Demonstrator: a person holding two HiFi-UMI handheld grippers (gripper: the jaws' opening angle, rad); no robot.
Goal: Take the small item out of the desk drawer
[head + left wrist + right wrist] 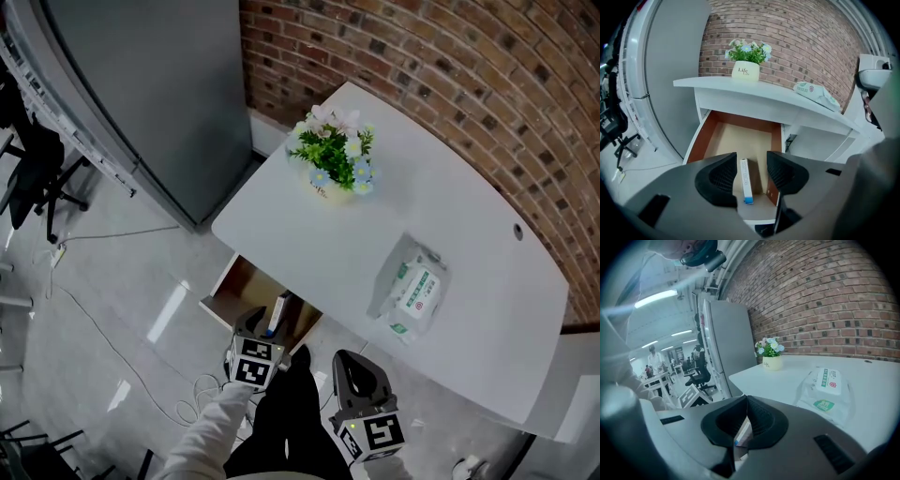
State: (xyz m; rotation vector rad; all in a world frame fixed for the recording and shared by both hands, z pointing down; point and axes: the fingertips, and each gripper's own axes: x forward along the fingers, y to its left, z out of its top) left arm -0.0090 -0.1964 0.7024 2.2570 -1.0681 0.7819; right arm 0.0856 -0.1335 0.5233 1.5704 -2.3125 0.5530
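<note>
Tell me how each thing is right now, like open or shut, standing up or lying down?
Drawer: pulled open.
Small box: lying flat in the drawer, not gripped.
Left gripper: open, jaws apart over the box.
Right gripper: shut, tips together.
Pack of wipes: lying flat on the desk.
Flower pot: standing upright on the desk.

Jaws apart on left hand-held gripper (752,169), sleeved arm (208,427) extended forward; right hand-held gripper (746,404) jaws together.

A flower pot (335,164) stands well beyond the left fingers (717,178). A wipes pack (412,291) lies ahead-right of the right fingers (765,420).
</note>
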